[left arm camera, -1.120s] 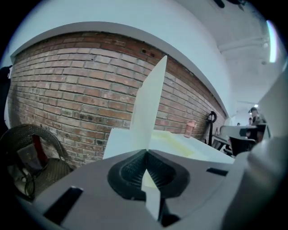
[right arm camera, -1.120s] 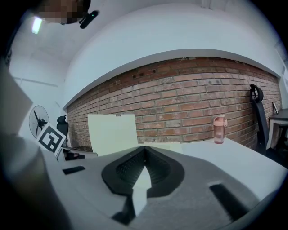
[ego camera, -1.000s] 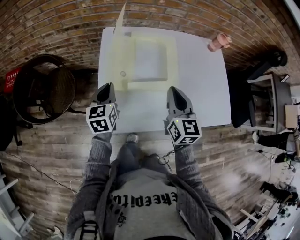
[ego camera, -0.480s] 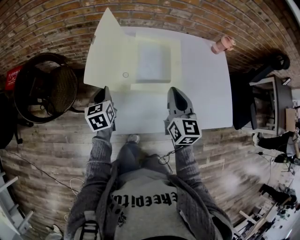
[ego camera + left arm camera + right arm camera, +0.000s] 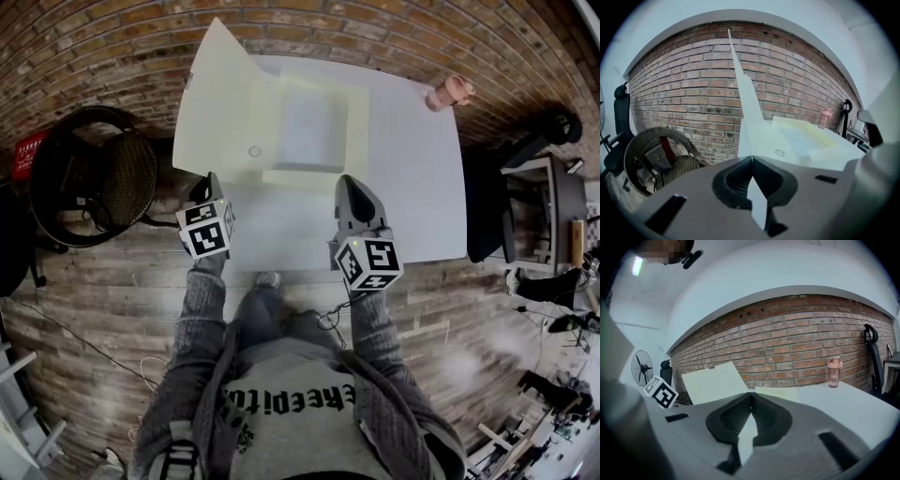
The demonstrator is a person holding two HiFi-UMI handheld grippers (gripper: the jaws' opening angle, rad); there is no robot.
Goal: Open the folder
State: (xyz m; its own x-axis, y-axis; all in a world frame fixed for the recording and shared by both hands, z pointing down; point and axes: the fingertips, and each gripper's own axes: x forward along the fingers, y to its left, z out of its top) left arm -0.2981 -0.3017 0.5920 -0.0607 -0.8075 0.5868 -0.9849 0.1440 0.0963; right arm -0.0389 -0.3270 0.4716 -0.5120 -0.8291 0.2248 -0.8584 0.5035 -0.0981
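Observation:
A pale cream folder (image 5: 309, 122) lies on the white table (image 5: 412, 197). Its front cover (image 5: 220, 103) is swung out to the left past the table's edge, and papers show inside. My left gripper (image 5: 212, 183) is shut on the cover's near corner. In the left gripper view the cover (image 5: 745, 103) rises edge-on straight out of the closed jaws. My right gripper (image 5: 349, 187) is shut with nothing in it, hovering at the folder's near right corner. From the right gripper view the raised cover (image 5: 715, 383) stands to the left.
A pink bottle (image 5: 448, 92) stands at the table's far right. A round wicker chair (image 5: 89, 178) sits left of the table under the cover. A black office chair (image 5: 525, 150) and a desk are on the right. A brick wall runs behind.
The cover has swung from nearly upright out to the left, held by the left gripper, which shifted slightly. The right gripper has stayed put.

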